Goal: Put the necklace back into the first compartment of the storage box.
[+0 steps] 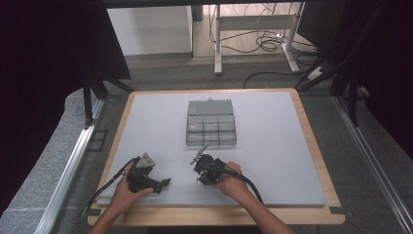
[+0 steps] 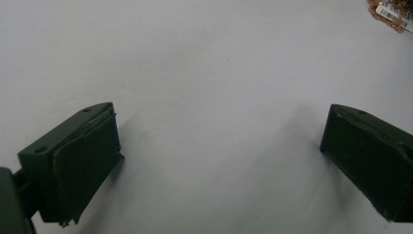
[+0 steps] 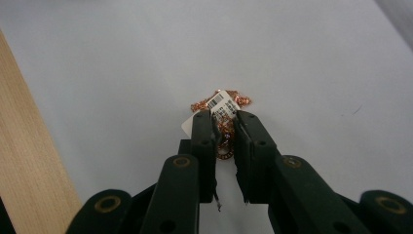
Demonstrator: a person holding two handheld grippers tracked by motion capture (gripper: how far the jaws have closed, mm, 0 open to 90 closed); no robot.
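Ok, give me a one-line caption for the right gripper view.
Right gripper with its fingers closed on a copper-coloured chain with a barcode tag, on the white mat.

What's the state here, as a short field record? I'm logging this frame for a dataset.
surface: grey mat on a wooden table
box: clear compartment box, far centre of the mat
left gripper: open, over bare mat
right gripper: jaws closed on the chain
chain: copper-coloured chain with a barcode tag, on the mat
hands: one hand per gripper
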